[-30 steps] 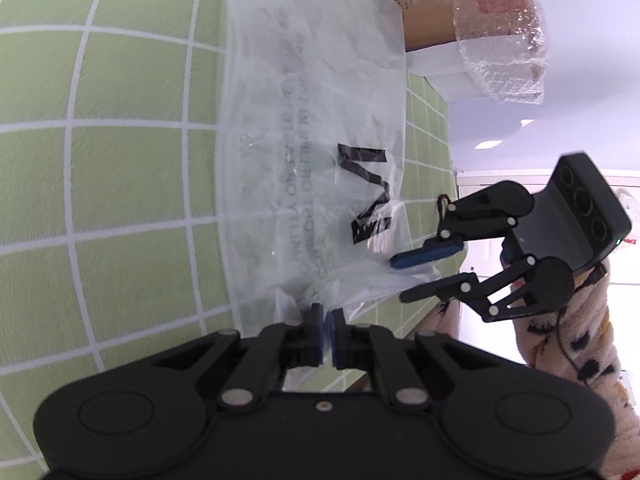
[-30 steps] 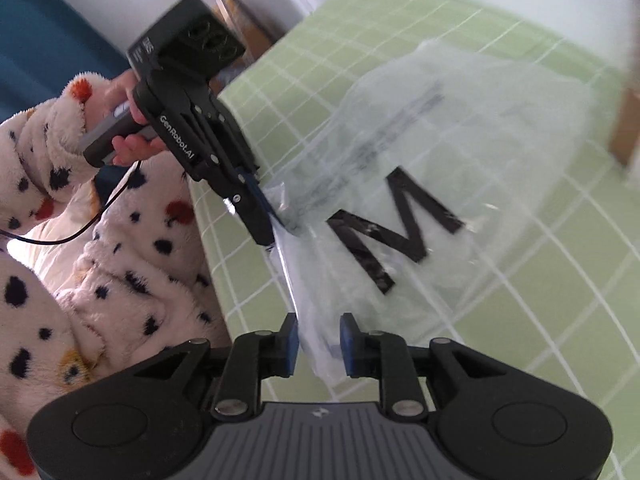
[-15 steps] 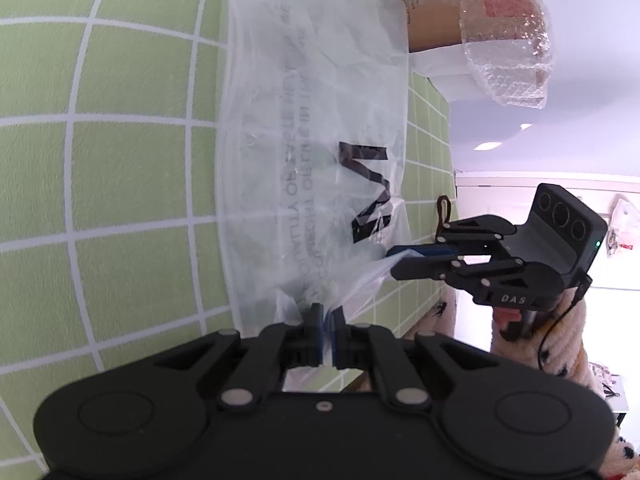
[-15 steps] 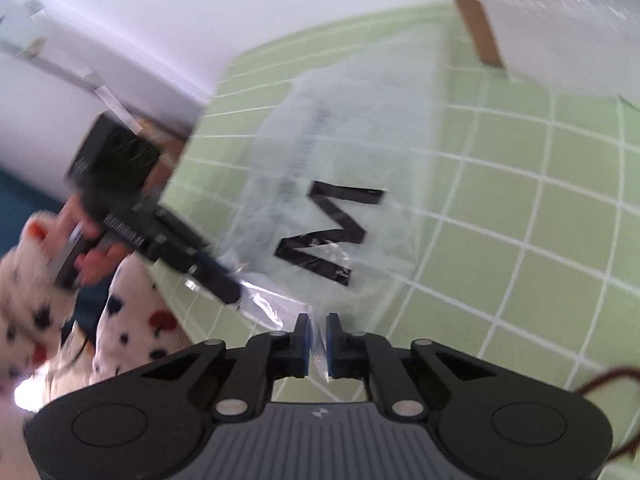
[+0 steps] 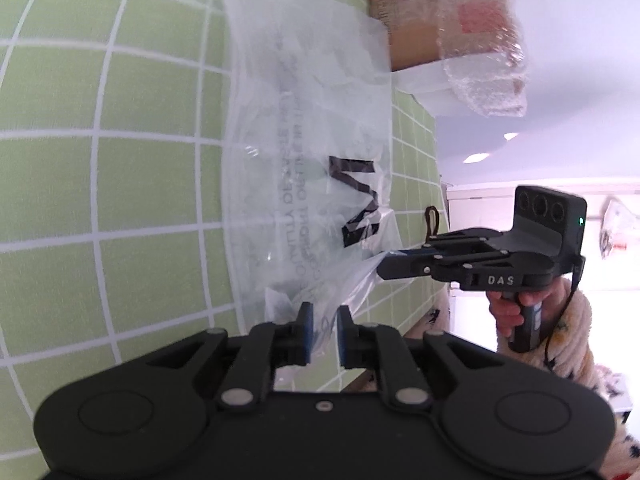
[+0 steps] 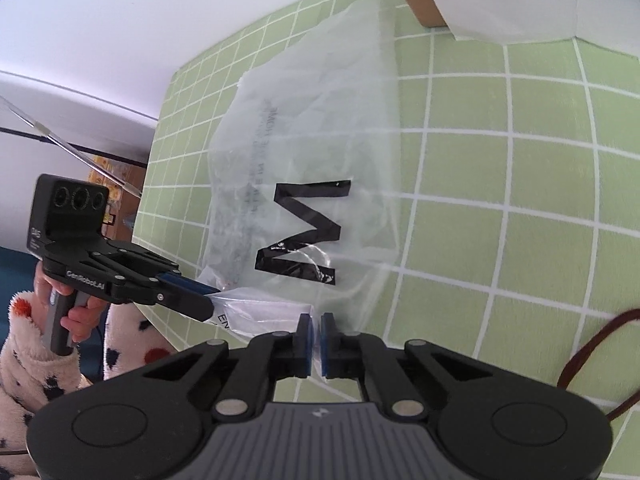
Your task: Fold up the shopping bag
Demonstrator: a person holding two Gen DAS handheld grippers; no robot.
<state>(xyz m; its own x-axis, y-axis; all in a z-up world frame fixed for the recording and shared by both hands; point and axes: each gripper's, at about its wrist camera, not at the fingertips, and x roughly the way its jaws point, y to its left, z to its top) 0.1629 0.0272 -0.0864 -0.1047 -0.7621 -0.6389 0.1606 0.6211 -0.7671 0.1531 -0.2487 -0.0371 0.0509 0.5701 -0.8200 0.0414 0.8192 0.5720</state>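
Observation:
A clear plastic shopping bag (image 5: 304,152) with a black "M" and grey print lies flat on the green checked cloth; it also shows in the right wrist view (image 6: 320,168). My left gripper (image 5: 322,330) has its jaws slightly apart around the bag's near edge, which still passes between them. My right gripper (image 6: 316,338) is shut on the bag's near corner, lifted a little off the cloth. Each gripper shows in the other's view, the right gripper (image 5: 384,266) and the left gripper (image 6: 208,300), both at the bag's near edge.
A cardboard box (image 5: 412,36) with bubble wrap (image 5: 484,76) stands at the far end of the table, just beyond the bag. The green checked cloth (image 6: 520,200) spreads to both sides. A brown cord (image 6: 592,344) lies at the right. The table's edge runs close to both grippers.
My left gripper's jaws have opened a little from shut. My right gripper closed on the bag's near corner and now holds it level beside the left.

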